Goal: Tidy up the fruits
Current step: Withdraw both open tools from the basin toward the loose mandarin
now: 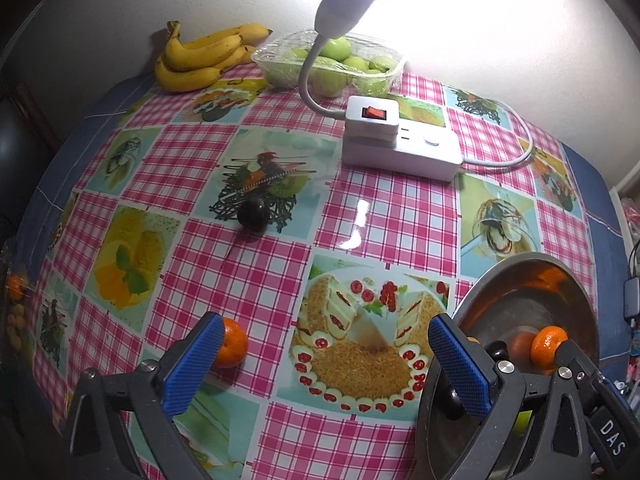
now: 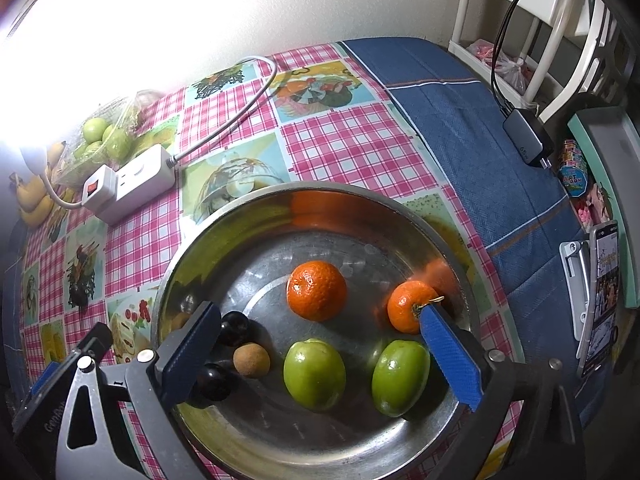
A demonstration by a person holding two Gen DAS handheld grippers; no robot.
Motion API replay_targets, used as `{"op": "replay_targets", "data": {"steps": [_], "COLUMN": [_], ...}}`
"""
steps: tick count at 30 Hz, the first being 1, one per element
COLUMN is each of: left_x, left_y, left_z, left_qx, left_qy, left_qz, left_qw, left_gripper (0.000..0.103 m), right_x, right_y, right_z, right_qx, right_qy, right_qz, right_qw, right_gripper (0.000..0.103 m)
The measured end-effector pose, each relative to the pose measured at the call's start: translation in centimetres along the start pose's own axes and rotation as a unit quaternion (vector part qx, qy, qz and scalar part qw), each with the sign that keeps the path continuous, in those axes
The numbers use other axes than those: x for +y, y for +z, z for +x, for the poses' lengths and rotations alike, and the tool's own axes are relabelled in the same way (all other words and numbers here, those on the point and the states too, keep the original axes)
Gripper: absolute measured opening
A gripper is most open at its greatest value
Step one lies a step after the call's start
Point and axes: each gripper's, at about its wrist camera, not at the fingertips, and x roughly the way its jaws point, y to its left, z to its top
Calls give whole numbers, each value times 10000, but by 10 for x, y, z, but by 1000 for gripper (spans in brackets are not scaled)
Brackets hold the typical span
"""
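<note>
Fruit in the metal bowl (image 2: 400, 208) right now: a big orange (image 2: 317, 290) sits near the middle, a smaller orange (image 2: 408, 306) rests toward the right wall, and two green apples (image 2: 315, 374) lie side by side at the near side. At the left of the bowl sit a small brown fruit (image 2: 251, 360) and two dark plums (image 2: 234, 328).

The right claw (image 2: 316, 348) hangs over the bowl, jaws spread wide and gripping nothing. The apples and the big orange lie in the gap between its fingers; the smaller orange is just at the tip of its right finger, the plums beside its left one.

Out on the bench (image 1: 248, 280), the left claw (image 1: 324, 340) is spread wide too, with only tablecloth between its fingers. One orange (image 1: 230, 342) sits on the cloth just outside its left finger, partly hidden behind it. A lone dark plum (image 1: 253, 210) lies farther off, toward the middle of the bench.

At the far edge by the wall lie bananas (image 1: 200, 58) and a clear tray of green apples (image 1: 340, 66). A white power strip (image 1: 400, 146) with a gooseneck lamp (image 1: 340, 4) stands in front of the tray.
</note>
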Motion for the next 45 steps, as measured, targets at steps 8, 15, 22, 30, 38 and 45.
{"op": "replay_targets", "data": {"steps": [8,15,22,30,38,45], "left_x": [12,27,46,86,131,160], "left_y": [5,11,17,25,33,32], "left_z": [-2,-8,-6,-2,-4,1], "left_qx": [44,-52,-59,-75,-139,-44], "left_qy": [-123,-45,60,295,482,523], "left_qz": [-93,-150,-247,-582,-918,-1125], "left_qw": [9999,9999,9997,9978,9945,9923], "left_gripper": [103,103,103,103,103,103], "right_x": [2,10,29,62,101,139], "right_y": [0,-5,-11,-15,-24,-31], "right_z": [-9,-12,-13,-14,-14,-16], "right_qx": [-104,-15,57,62,125,169], "right_qy": [71,169,308,532,767,964], "right_qz": [32,22,-57,-351,-706,-952], "right_qw": [9999,9999,9995,9979,9945,9906], "right_gripper": [100,100,100,100,100,100]}}
